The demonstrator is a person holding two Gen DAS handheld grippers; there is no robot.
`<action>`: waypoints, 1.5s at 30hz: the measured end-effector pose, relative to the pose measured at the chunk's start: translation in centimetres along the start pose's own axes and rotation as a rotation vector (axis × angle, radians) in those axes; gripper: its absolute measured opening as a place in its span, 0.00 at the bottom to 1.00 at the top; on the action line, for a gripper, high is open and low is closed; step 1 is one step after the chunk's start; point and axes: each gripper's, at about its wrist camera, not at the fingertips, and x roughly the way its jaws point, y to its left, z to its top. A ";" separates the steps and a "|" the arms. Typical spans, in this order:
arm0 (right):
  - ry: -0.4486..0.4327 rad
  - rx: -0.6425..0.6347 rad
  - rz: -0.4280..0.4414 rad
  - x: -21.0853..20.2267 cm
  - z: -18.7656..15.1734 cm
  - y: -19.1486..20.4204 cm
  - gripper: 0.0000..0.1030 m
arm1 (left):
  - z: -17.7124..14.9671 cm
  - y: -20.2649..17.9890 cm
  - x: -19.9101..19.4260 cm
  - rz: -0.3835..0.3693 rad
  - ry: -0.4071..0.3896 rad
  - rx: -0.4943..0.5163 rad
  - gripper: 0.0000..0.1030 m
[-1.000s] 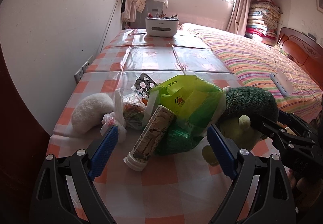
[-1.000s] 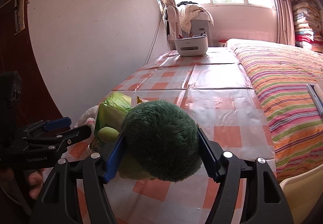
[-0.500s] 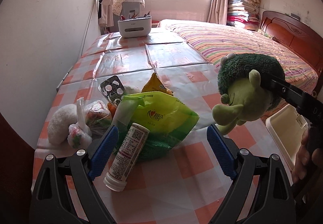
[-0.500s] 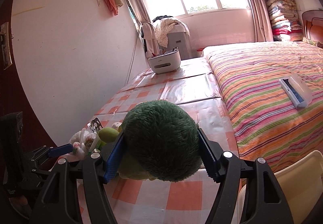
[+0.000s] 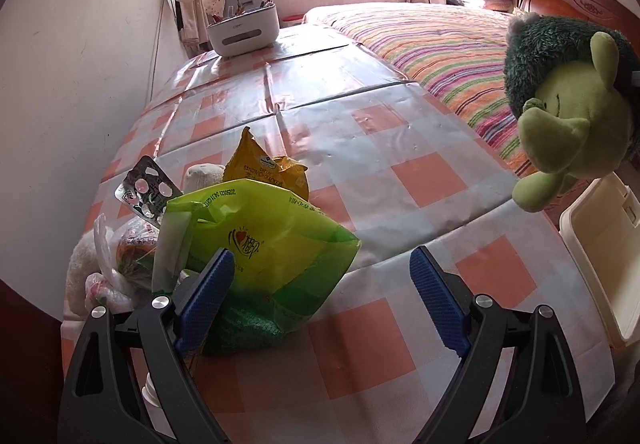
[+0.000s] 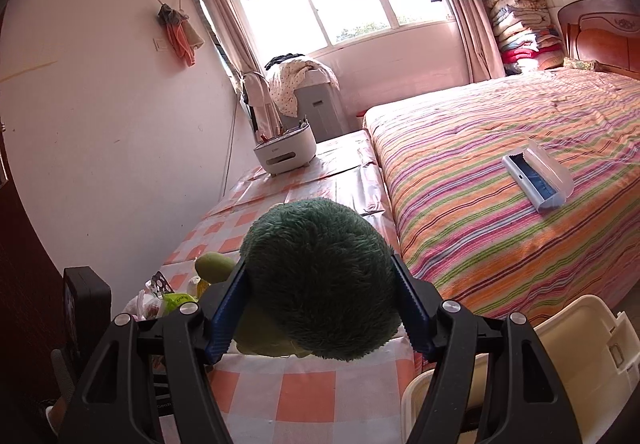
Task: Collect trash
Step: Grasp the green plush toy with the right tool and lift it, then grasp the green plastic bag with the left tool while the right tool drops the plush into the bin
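Moved: the right hand-held gripper [image 6: 320, 308] had carried the plush toy [image 6: 320, 280] off the pile and out past the worktop [image 5: 360, 147] edge, above the cream bin [image 5: 600, 256]; the left hand-held gripper [image 5: 320, 296] had swung in closer over the trash.
Right hand-held gripper: clenched on the toy's dark green fuzzy back, a blue pad pressed into each side.
Left hand-held gripper: spread wide and grasping nothing, its left pad just beside the green bag [image 5: 260, 244].
Trash location: heaped at the near left corner of the worktop, against the wall.
Green bag: glossy yellow-green plastic, crumpled, printed logo; probably light, limp and slippery, best pinched at a folded top edge.
Yellow wrapper [image 5: 264, 167]: crinkled foil standing behind the bag; likely weightless and springy.
Pill sheet [image 5: 146, 193]: silver blister card, tilted; thin, stiff, best gripped by its edge.
Knotted clear bag [image 5: 116, 264]: soft; the knot looked the surest hold.
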 end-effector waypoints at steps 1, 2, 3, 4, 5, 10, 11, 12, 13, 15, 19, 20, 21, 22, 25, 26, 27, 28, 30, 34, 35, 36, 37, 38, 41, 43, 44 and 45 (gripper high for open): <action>-0.001 0.007 -0.003 -0.1 0.0 -0.4 0.64 | 0.0 0.2 0.6 0.003 0.014 -0.013 0.85; -0.003 0.014 -0.005 -0.2 0.1 -0.7 0.64 | 0.1 0.5 1.1 0.007 0.029 -0.026 0.85; -0.004 0.019 -0.007 -0.3 0.1 -0.9 0.64 | 0.1 0.7 1.6 0.017 0.042 -0.038 0.80; -0.005 0.022 -0.008 -0.4 0.2 -1.1 0.64 | 0.0 0.9 2.1 0.025 0.055 -0.046 0.65; -0.007 0.024 -0.010 -0.5 0.2 -1.2 0.64 | 0.0 1.1 2.6 0.030 0.069 -0.049 0.55; -0.026 0.036 -0.020 -1.5 0.4 -2.0 0.64 | -0.2 0.7 2.1 0.041 0.024 -0.038 0.34; -0.030 0.037 -0.022 -1.6 0.5 -2.1 0.64 | -0.1 0.6 1.7 0.037 0.007 -0.042 0.31; -0.035 0.039 -0.025 -1.8 0.6 -2.2 0.64 | -0.1 0.5 1.4 0.026 -0.003 -0.046 0.29; -0.041 0.040 -0.028 -2.1 0.7 -2.2 0.64 | 0.0 0.5 1.0 0.019 -0.015 -0.049 0.28; -0.052 0.040 -0.033 -2.5 0.8 -2.3 0.64 | 0.1 0.5 0.3 0.013 -0.044 -0.056 0.27; -0.075 0.032 -0.046 -3.4 0.9 -2.2 0.64 | 0.4 0.6 -1.4 -0.020 -0.104 -0.076 0.25; -0.081 0.028 -0.050 -3.6 0.9 -2.2 0.64 | 0.5 0.6 -1.9 -0.030 -0.117 -0.076 0.25; -0.089 0.022 -0.055 -3.9 0.9 -2.1 0.64 | 0.5 0.5 -2.2 -0.037 -0.127 -0.076 0.25; -0.097 0.015 -0.061 -4.2 1.0 -2.0 0.64 | 0.5 0.4 -2.7 -0.042 -0.138 -0.076 0.25; -0.121 -0.005 -0.075 -5.0 1.1 -1.8 0.64 | 0.5 0.1 -3.8 -0.066 -0.170 -0.069 0.25; -0.129 -0.011 -0.079 -5.2 1.1 -1.9 0.64 | 0.5 -0.1 -4.2 -0.075 -0.181 -0.065 0.25; -0.136 -0.017 -0.084 -5.5 1.1 -1.8 0.64 | 0.6 -0.2 -4.7 -0.083 -0.193 -0.064 0.25; -0.145 -0.022 -0.089 -5.8 1.1 -1.8 0.64 | 0.6 -0.3 -5.1 -0.091 -0.207 -0.065 0.25; -0.157 -0.031 -0.098 -6.3 1.0 -1.9 0.64 | 0.7 -0.6 -6.1 -0.107 -0.232 -0.061 0.25; -0.181 -0.036 -0.116 -7.2 0.9 -2.2 0.64 | 0.8 -1.3 -8.2 -0.134 -0.284 -0.057 0.25; -0.187 -0.037 -0.122 -7.4 0.9 -2.3 0.64 | 0.8 -1.4 -8.6 -0.143 -0.295 -0.057 0.25; -0.193 -0.039 -0.126 -7.6 0.9 -2.3 0.64 | 0.9 -1.6 -9.0 -0.151 -0.302 -0.056 0.25; -0.196 -0.040 -0.130 -7.8 0.8 -2.4 0.64 | 0.9 -1.9 -9.3 -0.157 -0.309 -0.056 0.25; -0.198 -0.040 -0.134 -8.0 0.8 -2.4 0.64 | 0.9 -2.0 -9.6 -0.163 -0.317 -0.057 0.25; -0.207 -0.037 -0.143 -8.5 0.6 -2.6 0.64 | 1.0 -2.6 -10.3 -0.179 -0.331 -0.055 0.25; -0.212 -0.043 -0.155 -8.7 0.5 -2.6 0.64 | 1.0 -3.0 -10.6 -0.188 -0.336 -0.053 0.25; -0.215 -0.041 -0.157 -8.9 0.4 -2.7 0.64 | 1.0 -3.2 -10.7 -0.194 -0.336 -0.052 0.25; -0.216 -0.038 -0.157 -9.0 0.3 -2.8 0.64 | 1.0 -3.4 -10.7 -0.199 -0.335 -0.050 0.25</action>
